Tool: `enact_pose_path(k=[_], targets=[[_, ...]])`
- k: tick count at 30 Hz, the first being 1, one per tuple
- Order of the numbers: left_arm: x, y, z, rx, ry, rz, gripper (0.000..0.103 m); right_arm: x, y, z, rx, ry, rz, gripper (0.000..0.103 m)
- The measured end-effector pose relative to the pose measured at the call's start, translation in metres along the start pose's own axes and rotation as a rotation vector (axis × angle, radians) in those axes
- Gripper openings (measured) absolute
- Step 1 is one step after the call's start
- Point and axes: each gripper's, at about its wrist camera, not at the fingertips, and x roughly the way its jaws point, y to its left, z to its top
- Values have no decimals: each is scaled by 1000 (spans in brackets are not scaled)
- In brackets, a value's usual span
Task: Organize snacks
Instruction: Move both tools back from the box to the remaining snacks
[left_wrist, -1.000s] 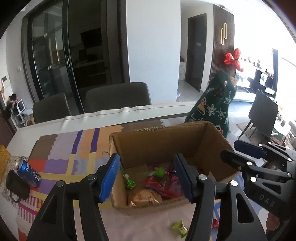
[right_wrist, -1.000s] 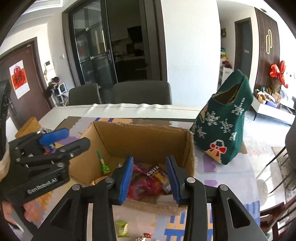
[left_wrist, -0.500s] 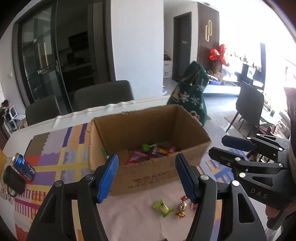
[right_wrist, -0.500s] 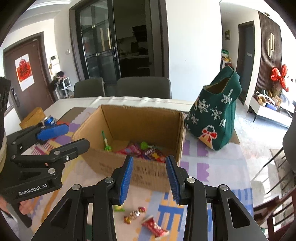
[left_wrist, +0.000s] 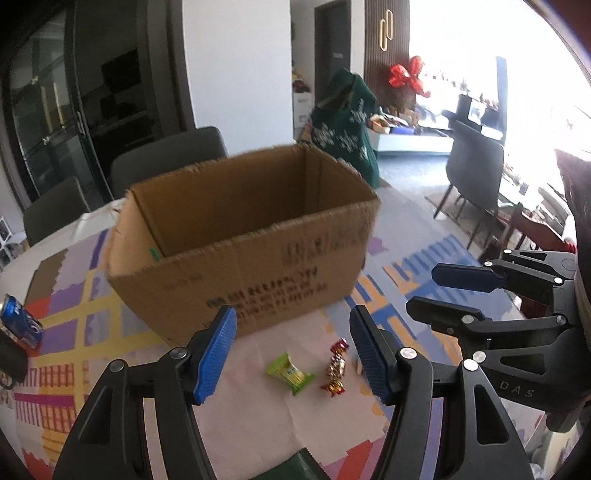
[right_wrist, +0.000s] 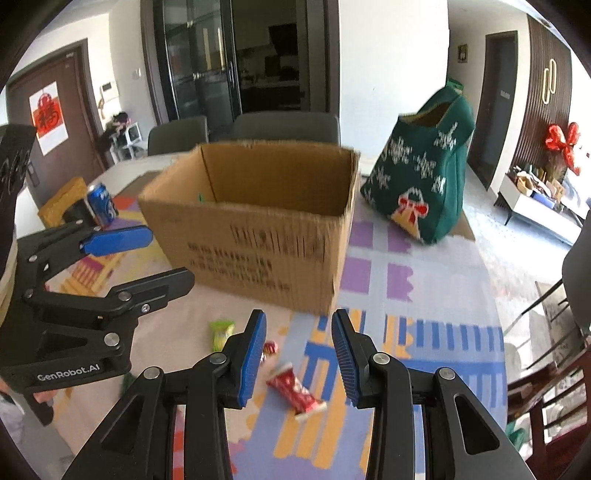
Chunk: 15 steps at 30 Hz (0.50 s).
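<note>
An open cardboard box (left_wrist: 251, 236) stands on the patterned tablecloth; it also shows in the right wrist view (right_wrist: 258, 218). Its contents are hidden by the near wall. In front of it lie a green candy packet (left_wrist: 290, 373), a red and gold wrapped candy (left_wrist: 336, 367) and a red snack bar (right_wrist: 295, 391). The green packet (right_wrist: 221, 332) shows in the right wrist view too. My left gripper (left_wrist: 291, 347) is open and empty above the green packet. My right gripper (right_wrist: 298, 350) is open and empty above the red bar.
A green Christmas bag (right_wrist: 424, 173) stands right of the box. A blue soda can (left_wrist: 20, 321) lies at the left by a dark object (left_wrist: 11, 358). Grey chairs (left_wrist: 166, 162) stand behind the table. The table edge runs along the right.
Both grippers have pulled back and lowered from over the box. The box interior has dropped out of sight and the loose candies in front of it have come into view.
</note>
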Motion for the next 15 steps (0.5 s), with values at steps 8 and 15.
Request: enact_pose_path(k=[8, 15], targets=[[19, -12, -16, 53, 56, -42, 63, 16, 1, -25, -20, 78, 10, 38], [36, -18, -31, 89, 111, -83, 63, 30, 0, -40, -23, 139, 20, 38]])
